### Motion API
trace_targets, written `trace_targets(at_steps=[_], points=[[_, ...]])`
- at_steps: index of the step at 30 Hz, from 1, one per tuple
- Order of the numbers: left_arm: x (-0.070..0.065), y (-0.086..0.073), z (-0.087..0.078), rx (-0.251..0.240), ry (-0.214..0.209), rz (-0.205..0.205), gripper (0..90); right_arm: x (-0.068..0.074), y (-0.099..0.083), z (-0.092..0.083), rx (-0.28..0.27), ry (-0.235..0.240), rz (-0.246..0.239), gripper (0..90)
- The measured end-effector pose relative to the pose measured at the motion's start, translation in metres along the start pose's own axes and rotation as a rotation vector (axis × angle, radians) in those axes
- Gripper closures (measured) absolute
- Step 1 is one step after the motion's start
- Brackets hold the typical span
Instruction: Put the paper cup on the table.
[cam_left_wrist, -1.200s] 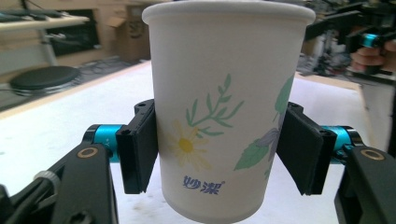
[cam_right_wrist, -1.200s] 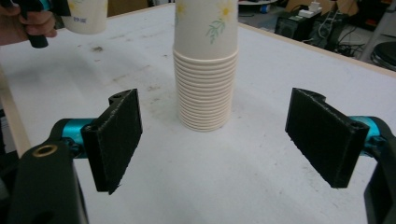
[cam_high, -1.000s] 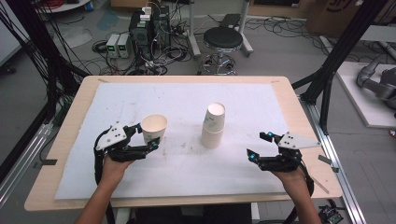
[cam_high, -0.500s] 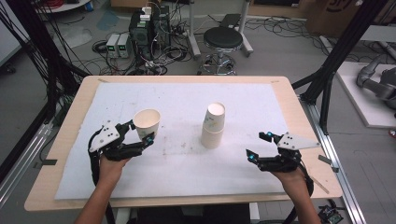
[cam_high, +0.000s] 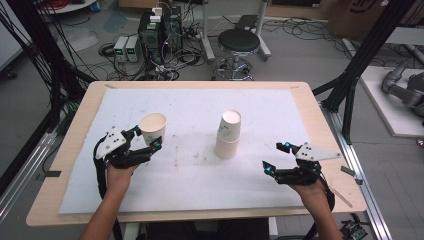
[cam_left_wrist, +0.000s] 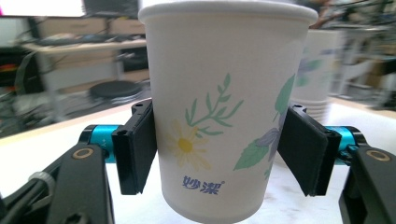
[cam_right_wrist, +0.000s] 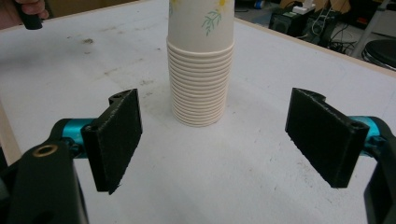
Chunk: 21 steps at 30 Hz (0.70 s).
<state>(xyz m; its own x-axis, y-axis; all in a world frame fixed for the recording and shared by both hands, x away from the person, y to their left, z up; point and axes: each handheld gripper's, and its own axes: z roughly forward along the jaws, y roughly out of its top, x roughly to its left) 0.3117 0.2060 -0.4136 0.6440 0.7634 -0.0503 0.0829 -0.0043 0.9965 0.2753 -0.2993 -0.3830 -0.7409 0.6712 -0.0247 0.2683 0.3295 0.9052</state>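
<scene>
A white paper cup (cam_high: 152, 127) printed with flowers and leaves stands upright between the jaws of my left gripper (cam_high: 148, 139), raised a little off the white mat. In the left gripper view the two black pads (cam_left_wrist: 137, 147) lie against the sides of the cup (cam_left_wrist: 219, 93); the jaws have just been opening slightly with the cup still between them. A stack of upside-down paper cups (cam_high: 229, 135) stands mid-table. My right gripper (cam_high: 277, 158) rests at the front right, open and empty, and faces the stack (cam_right_wrist: 201, 70) from a short way off.
A white mat (cam_high: 200, 175) covers the wooden table (cam_high: 60, 165). Beyond the far edge are a black stool (cam_high: 239, 41), boxes of electronics and tangled cables on the floor. Black frame posts stand at both sides of the table.
My left gripper has carried the cup a little to the left and away from the stack. The right gripper has stayed where it was, open.
</scene>
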Motion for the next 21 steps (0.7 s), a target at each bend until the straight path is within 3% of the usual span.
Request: trace_targets(at_steps=[4,10,12,16,21], points=[[0.009,-0.005,0.006,0.010,0.060,-0.038,32.7,0.000,-0.002,0.001,0.011,-0.001,-0.005,18.9],[0.013,-0.012,0.023,0.061,0.084,-0.044,32.7,0.001,-0.002,0.002,0.007,0.010,-0.011,18.9],[0.012,-0.016,0.031,0.084,0.078,-0.056,32.6,0.002,-0.002,0.003,0.014,0.015,-0.010,18.9],[0.008,-0.024,0.046,0.145,0.061,-0.041,32.5,0.002,-0.003,0.004,0.014,0.016,-0.010,18.9],[0.004,-0.034,0.062,0.225,-0.002,-0.049,32.0,0.000,-0.004,0.003,0.015,0.018,-0.008,18.9]])
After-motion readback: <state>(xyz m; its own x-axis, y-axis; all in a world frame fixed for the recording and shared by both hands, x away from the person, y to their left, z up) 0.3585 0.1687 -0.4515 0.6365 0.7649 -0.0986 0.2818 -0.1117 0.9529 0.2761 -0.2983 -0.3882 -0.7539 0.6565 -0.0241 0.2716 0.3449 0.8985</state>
